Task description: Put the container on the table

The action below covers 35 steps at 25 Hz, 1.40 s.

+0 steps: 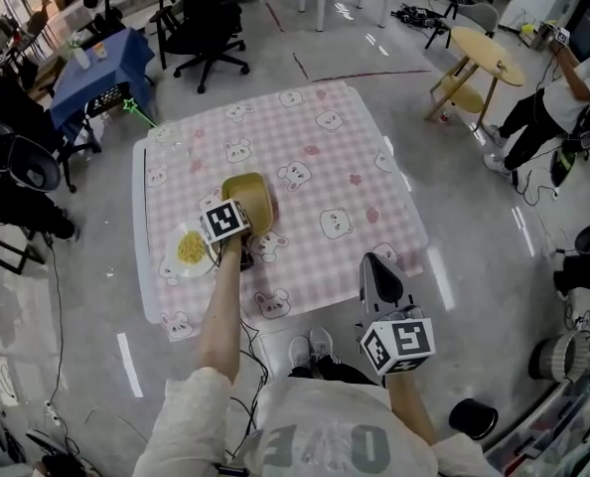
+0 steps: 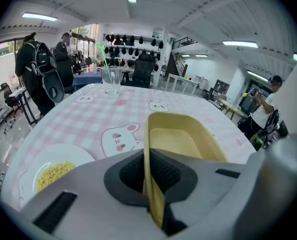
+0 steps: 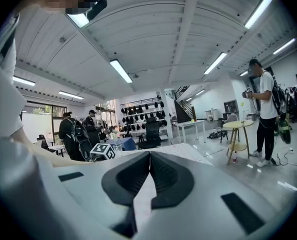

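Nearly done, it seems: the left gripper (image 2: 147, 174) has its jaws clamped on the near wall of the yellow container (image 2: 181, 139), low over the pink checked tabletop (image 1: 345, 157) just beside a plate (image 2: 63, 151). Whether its base touches down is unclear, and letting go is left. The right gripper (image 3: 149, 176) is closed on nothing.

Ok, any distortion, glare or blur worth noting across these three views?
Head view: even light, fisheye bowing the edges, strip-light reflections on the floor. Left gripper view: dark circular vignette, container sharp. Right gripper view: same vignette, strong barrel distortion, ceiling lights blown out.
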Each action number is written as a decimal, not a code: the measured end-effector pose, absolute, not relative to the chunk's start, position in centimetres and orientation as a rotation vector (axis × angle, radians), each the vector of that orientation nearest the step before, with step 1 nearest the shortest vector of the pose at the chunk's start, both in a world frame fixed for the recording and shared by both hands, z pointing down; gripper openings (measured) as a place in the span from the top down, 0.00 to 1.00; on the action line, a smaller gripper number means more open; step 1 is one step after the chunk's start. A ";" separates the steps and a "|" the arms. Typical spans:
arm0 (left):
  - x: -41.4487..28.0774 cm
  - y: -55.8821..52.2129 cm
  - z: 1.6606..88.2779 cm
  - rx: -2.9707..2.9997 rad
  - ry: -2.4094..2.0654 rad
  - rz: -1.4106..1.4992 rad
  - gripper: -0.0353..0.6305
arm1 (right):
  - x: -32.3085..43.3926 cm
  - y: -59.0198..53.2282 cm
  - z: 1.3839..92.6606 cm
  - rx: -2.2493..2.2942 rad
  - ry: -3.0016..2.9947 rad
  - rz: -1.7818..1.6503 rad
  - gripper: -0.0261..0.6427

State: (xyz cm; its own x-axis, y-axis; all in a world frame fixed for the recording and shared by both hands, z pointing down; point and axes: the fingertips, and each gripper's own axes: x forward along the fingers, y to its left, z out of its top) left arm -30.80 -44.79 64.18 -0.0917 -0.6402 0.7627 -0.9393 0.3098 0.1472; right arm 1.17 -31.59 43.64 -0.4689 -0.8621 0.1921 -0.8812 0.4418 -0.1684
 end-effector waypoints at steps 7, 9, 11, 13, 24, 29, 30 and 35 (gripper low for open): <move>-30.7 -45.1 64.5 1.431 -1.802 0.468 0.90 | 1.2 -31.4 44.0 1.587 -2.593 0.384 0.92; -30.7 -45.1 64.3 1.438 -1.803 0.454 0.90 | 1.0 -31.4 44.0 1.579 -2.597 0.385 0.92; -30.5 -45.2 64.0 1.448 -1.800 0.438 0.90 | 0.9 -31.3 43.7 1.564 -2.606 0.376 0.92; -30.3 -45.5 63.2 1.469 -1.795 0.419 0.82 | 0.7 -31.3 43.3 1.556 -2.617 0.361 0.92; -31.5 -47.6 48.7 1.694 -2.026 0.216 0.74 | -2.1 -31.9 40.1 1.482 -2.747 0.249 0.92; -30.4 -45.0 37.2 1.885 -2.187 0.023 0.78 | -3.2 -31.9 38.8 1.444 -2.808 0.214 0.92; -29.9 -43.9 35.1 1.924 -2.220 -0.008 0.81 | -3.4 -31.8 38.6 1.437 -2.821 0.209 0.92; -27.0 -38.1 28.1 2.082 -2.366 -0.075 0.88 | -4.9 -32.1 37.2 1.392 -2.880 0.189 0.92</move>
